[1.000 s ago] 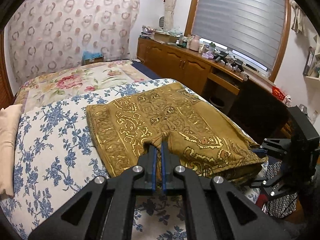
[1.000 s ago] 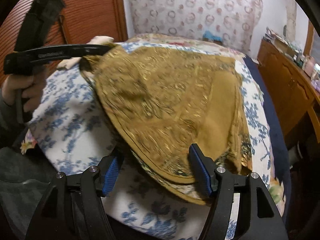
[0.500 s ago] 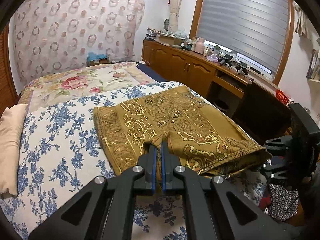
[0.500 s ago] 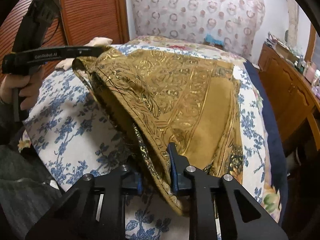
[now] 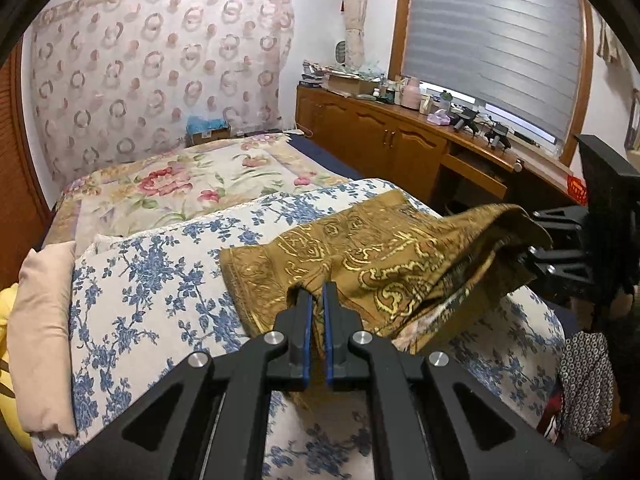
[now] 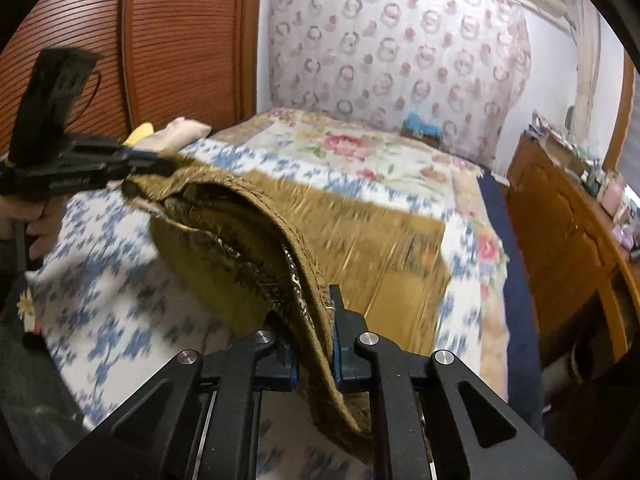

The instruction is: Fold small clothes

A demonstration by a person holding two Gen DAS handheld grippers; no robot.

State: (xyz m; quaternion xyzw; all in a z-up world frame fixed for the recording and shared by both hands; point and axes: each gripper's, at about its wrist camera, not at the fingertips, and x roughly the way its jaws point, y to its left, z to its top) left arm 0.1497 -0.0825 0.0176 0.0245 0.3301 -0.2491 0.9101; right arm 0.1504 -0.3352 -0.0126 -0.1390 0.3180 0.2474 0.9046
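A small mustard-gold patterned garment (image 5: 384, 256) lies on the blue-flowered bedspread (image 5: 152, 300), its near edge lifted. My left gripper (image 5: 315, 308) is shut on the garment's near left corner. My right gripper (image 6: 314, 320) is shut on the near right edge of the garment (image 6: 360, 232), which hangs over its jaws. The right gripper also shows in the left wrist view (image 5: 532, 256) at the right, holding the raised fold. The left gripper shows in the right wrist view (image 6: 160, 168) at the left, gripping the other corner.
A beige pillow (image 5: 44, 320) lies on the bed's left side. A pink-flowered quilt (image 5: 192, 184) covers the far half. A wooden cabinet (image 5: 400, 148) with clutter runs along the right wall under the window. A wooden slatted door (image 6: 160, 40) stands behind the left gripper.
The right gripper closed on the garment's edge. Both grippers have lifted the near edge off the bed, so the cloth now arches between them.
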